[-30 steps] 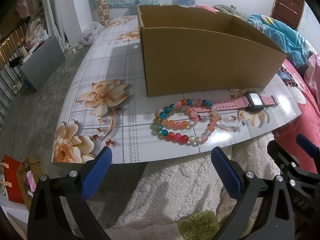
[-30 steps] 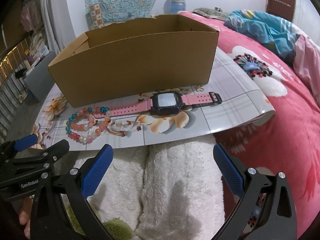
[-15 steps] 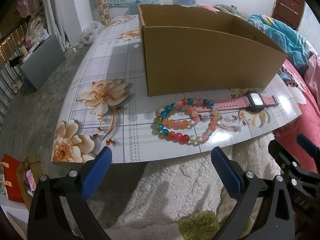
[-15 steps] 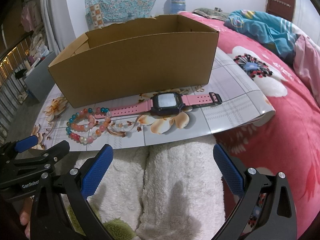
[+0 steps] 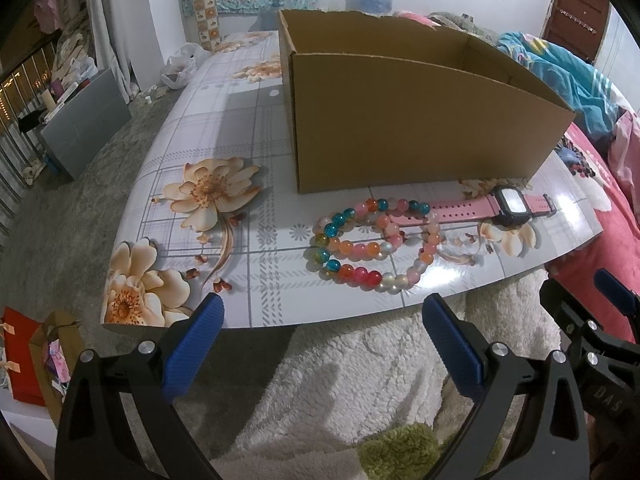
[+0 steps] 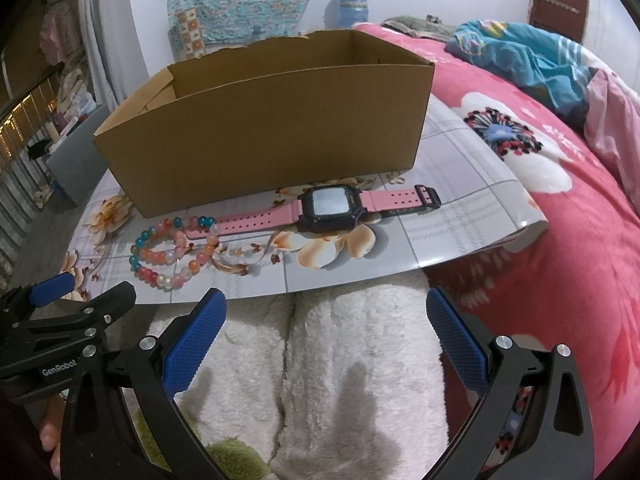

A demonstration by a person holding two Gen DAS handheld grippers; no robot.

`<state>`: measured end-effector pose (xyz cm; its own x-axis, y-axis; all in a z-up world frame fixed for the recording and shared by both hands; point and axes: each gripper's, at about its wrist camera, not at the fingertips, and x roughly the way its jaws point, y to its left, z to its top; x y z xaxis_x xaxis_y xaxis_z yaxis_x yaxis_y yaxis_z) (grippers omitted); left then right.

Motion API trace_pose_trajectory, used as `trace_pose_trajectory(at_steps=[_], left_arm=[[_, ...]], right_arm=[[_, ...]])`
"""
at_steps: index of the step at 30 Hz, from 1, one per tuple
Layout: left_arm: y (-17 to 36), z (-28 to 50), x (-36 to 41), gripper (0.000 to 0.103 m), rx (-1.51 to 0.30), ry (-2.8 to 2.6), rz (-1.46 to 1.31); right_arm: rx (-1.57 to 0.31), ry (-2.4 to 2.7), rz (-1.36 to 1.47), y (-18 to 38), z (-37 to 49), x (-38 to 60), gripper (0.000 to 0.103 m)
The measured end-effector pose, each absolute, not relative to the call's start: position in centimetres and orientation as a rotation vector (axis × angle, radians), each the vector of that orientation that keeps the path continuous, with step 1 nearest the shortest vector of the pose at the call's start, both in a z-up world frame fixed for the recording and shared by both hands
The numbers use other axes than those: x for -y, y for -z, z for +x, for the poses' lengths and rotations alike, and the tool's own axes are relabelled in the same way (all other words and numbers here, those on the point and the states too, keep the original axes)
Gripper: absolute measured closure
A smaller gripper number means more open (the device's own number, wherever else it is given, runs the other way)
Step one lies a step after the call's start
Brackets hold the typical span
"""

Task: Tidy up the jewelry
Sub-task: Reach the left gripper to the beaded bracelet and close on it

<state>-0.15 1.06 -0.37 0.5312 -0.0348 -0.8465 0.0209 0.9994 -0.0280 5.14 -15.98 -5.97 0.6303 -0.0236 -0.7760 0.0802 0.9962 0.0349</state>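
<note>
Pink watch (image 6: 332, 208) lies lengthwise along cardboard box (image 6: 280, 140); both grippers' fingers (image 5: 192, 350) (image 6: 456, 334) spread, empty.

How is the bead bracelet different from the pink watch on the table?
The bead bracelet is round multicoloured beads coiled in loops; the watch is a flat pink strap laid out straight with a dark square face. The bracelet lies left of the watch. Both rest on the table before the cardboard box.
</note>
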Motion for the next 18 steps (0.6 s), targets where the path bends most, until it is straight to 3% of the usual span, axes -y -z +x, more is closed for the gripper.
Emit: trace_pose_trajectory(at_steps=[13, 18], left_arm=[[-0.1, 0.3, -2.8, 0.006, -0.941, 0.107, 0.044], [-0.4, 0.5, -5.0, 0.006, -0.869, 0.284, -0.083]], right_arm=[[-0.839, 0.012, 0.154, 6.0, 5.1, 17.0, 0.007], [-0.794, -0.068, 0.164, 5.4, 5.6, 15.9, 0.008]])
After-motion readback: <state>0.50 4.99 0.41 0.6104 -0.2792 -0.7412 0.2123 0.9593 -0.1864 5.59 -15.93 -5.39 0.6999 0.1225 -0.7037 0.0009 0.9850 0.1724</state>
